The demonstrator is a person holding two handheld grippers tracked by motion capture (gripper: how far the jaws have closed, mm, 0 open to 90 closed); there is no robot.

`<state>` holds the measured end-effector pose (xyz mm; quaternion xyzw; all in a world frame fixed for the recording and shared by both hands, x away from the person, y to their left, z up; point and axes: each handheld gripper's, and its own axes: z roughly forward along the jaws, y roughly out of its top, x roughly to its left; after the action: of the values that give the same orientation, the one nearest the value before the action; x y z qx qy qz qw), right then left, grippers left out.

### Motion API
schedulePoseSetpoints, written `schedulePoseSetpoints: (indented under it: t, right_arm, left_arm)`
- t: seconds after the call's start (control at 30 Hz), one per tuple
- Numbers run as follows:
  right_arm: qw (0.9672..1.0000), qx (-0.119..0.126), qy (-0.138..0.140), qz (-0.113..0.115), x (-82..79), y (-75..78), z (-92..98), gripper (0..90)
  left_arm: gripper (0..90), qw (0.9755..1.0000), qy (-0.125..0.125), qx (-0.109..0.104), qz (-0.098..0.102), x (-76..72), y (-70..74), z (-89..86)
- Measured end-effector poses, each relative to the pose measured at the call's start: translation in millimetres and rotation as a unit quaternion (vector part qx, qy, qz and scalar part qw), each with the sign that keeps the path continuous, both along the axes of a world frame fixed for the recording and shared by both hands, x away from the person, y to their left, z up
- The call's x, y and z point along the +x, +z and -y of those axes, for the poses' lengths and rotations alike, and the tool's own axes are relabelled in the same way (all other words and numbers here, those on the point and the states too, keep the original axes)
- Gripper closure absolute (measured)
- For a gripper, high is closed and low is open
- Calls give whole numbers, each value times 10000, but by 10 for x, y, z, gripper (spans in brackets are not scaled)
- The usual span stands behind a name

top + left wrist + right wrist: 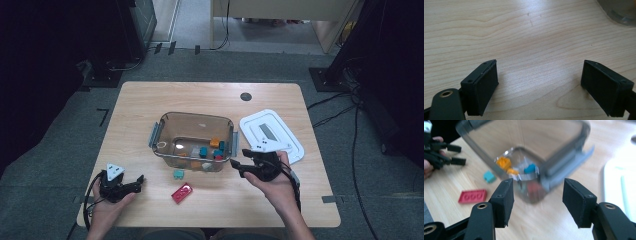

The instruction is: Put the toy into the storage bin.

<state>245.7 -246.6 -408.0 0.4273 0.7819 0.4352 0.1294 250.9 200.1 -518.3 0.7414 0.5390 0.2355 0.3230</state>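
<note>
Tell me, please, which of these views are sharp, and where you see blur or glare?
Left claw view: sharp wood grain, soft glare at the top of the table. Right claw view: the clear bin smeared by motion. High view: evenly lit table, dark surroundings.

Clear bin (564, 167) blurred; its bricks (506, 165) indistinct

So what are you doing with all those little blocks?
A person is sorting small coloured building blocks into a clear plastic box on the wooden table. The right gripper hovers by the box's near corner, jaws open and empty. A flat red brick and a small teal block lie outside on the table. The left gripper waits open near the table's left edge. The box's white lid lies to the right.
</note>
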Motion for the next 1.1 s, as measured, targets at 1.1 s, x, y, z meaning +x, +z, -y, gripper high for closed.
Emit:
schedulePoseSetpoints:
  t: [1.1]
  right_arm:
    - [9967,247,553,-544,-109,-1033,-1326,786]
  left_arm:
    - [160,10000,-31,-12,8,-3,1,0]
